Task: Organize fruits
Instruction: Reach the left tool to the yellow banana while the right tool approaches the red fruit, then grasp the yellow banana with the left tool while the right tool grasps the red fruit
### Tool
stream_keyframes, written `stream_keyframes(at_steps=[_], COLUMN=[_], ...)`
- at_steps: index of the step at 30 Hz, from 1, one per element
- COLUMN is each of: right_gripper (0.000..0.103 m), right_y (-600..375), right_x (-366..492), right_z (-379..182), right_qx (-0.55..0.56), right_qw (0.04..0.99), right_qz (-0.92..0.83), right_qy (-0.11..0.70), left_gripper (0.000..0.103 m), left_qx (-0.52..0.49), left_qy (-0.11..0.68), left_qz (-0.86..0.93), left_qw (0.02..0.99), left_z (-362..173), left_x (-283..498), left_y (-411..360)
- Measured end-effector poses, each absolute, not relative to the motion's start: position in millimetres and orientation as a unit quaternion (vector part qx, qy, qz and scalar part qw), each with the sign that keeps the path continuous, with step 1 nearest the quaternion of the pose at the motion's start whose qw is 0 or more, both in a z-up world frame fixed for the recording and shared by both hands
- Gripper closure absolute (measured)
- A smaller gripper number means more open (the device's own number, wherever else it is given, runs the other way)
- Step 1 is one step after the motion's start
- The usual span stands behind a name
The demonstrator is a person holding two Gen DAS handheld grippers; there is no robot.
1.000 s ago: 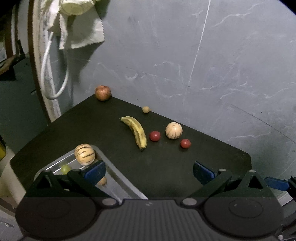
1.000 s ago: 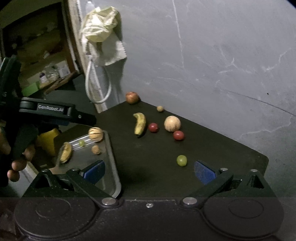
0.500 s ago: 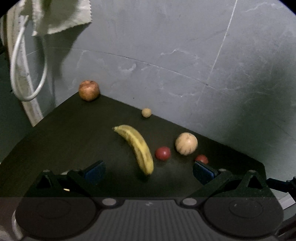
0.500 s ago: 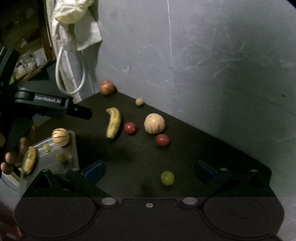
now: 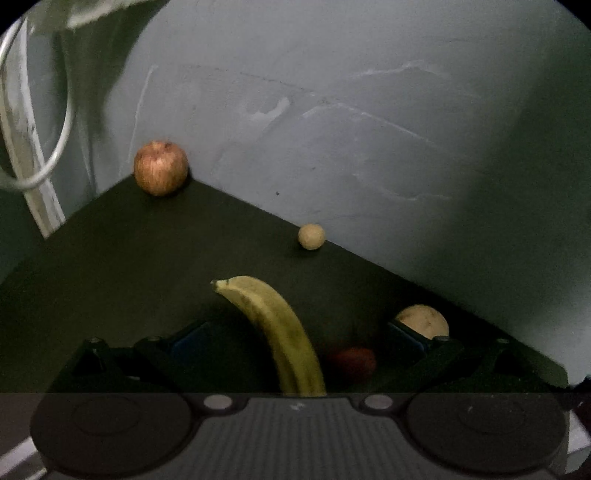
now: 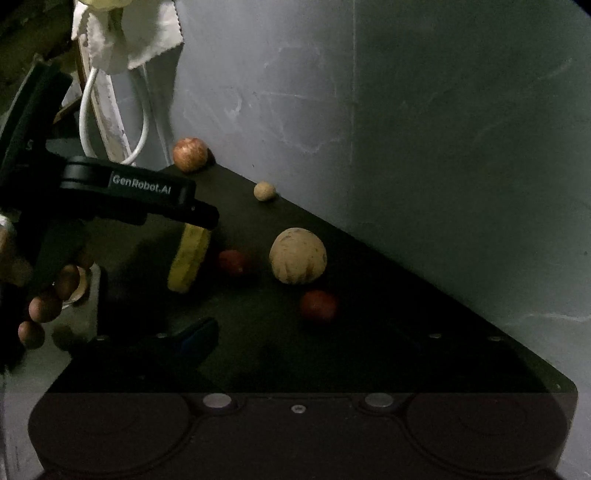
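Observation:
A yellow banana (image 5: 280, 328) lies on the dark table between the wide-open fingers of my left gripper (image 5: 295, 341); its near end runs under the gripper body. A small red fruit (image 5: 352, 363) and a tan round melon (image 5: 424, 321) lie by the right finger. A red apple (image 5: 160, 171) and a small tan ball fruit (image 5: 311, 236) sit by the wall. In the right wrist view the left gripper body (image 6: 122, 192) hangs over the banana (image 6: 188, 258). My right gripper (image 6: 306, 339) is open and empty above the table, near a second red fruit (image 6: 318, 304) and the melon (image 6: 297, 255).
A grey wall stands close behind the table. A white cable loop (image 6: 110, 122) and a white cloth (image 6: 125, 33) hang at the left. A metal tray (image 6: 48, 332) with small fruits lies at the left table edge, mostly hidden by the hand.
My left gripper has moved forward from the tray to the banana, which now sits between its fingers. My right gripper has moved forward over the table; the green grape has dropped out of view.

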State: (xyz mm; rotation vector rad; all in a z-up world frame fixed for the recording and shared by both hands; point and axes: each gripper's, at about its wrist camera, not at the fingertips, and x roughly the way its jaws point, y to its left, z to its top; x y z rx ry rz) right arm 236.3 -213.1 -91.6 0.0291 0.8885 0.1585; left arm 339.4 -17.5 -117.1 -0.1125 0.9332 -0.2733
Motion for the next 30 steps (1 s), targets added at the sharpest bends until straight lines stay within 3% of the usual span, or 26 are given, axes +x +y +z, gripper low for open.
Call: stream_keyframes(at_steps=[6,12,18,20,30], right_gripper=[0.020,0.021,0.025,0.026,0.043], right_y=[-212.1,-211.0,-209.9,-209.9,-210.6], right_x=[255.3,261.9,266.0,266.4,271.2], right_z=[-106.3,-110.1,-113.9,-114.7,-122.6], right_qx=[0.011,0.010,0.005,0.004,-0.002], right_qw=[0.894,0.894,0.893,0.893,0.890], right_qz=[0.075,0.078,0.083,0.084,0.074], right_qy=[0.441,0.442,0.442,0.443,0.449], left_gripper=[0.017,0.035,0.047,0.056,0.063], left_qx=[-0.050,-0.053,-0.048,-0.047,-0.040], left_qy=[0.469,0.484,0.489,0.491,0.483], left_qz=[-0.110,-0.098,-0.102,-0.104,-0.113], left_qw=[0.875,0.868,0.865,0.863,0.867], left_z=[-129.5,-139.3,-141.6,-143.0,-145.3], left_x=[357.1,362.7,364.1,364.9,362.0], left_y=[-20.4,-19.5,-21.9,-22.3,-22.6])
